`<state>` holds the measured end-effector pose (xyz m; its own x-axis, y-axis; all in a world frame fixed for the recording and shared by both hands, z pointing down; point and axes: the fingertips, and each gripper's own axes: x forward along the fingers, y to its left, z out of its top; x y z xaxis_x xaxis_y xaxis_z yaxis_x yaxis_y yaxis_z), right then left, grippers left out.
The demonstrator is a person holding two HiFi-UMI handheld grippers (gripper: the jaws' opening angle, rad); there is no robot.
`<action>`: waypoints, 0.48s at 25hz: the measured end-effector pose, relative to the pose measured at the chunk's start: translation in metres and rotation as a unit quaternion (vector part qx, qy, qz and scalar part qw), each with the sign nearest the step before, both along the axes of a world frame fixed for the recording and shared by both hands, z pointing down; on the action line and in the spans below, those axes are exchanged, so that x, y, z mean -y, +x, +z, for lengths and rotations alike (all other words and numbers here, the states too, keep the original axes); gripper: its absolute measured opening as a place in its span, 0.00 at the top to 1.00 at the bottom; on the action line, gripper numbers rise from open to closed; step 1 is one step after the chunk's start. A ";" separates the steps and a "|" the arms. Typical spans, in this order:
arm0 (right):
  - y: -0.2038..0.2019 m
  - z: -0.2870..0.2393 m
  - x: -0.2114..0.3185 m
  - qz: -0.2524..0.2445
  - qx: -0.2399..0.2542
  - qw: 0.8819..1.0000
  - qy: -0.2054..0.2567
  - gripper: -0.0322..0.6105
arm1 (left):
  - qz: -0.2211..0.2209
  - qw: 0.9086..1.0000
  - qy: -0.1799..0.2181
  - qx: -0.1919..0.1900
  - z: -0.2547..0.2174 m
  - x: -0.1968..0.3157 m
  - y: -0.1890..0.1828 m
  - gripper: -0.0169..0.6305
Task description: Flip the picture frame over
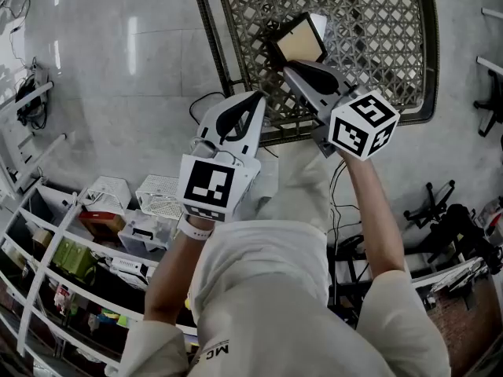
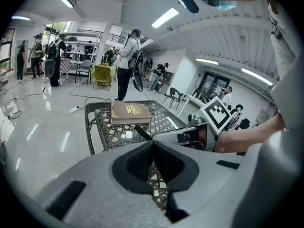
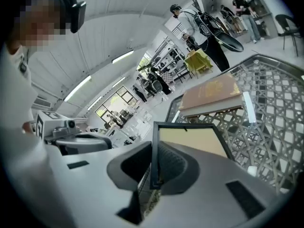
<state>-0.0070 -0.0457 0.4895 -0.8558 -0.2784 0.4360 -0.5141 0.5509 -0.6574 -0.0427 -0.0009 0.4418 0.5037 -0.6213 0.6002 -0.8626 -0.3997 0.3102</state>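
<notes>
Two tools are showing in the head view, and the right tool (image 1: 292, 67) is gripping the picture frame (image 1: 299, 39) over the lattice worktop (image 1: 377, 30). In the left gripper view, the left tool (image 2: 153, 145) is sitting closed, empty. In the right gripper view, the jaws are clamping the frame's dark edge.

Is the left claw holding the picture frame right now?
No, the left claw is shut with nothing in it, while the right claw pinches the picture frame by its edge.
</notes>
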 end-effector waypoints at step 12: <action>-0.007 -0.011 -0.005 0.014 0.082 0.994 -0.067 0.86 | -0.004 1.000 -0.002 -0.001 0.001 -0.004 0.000 0.94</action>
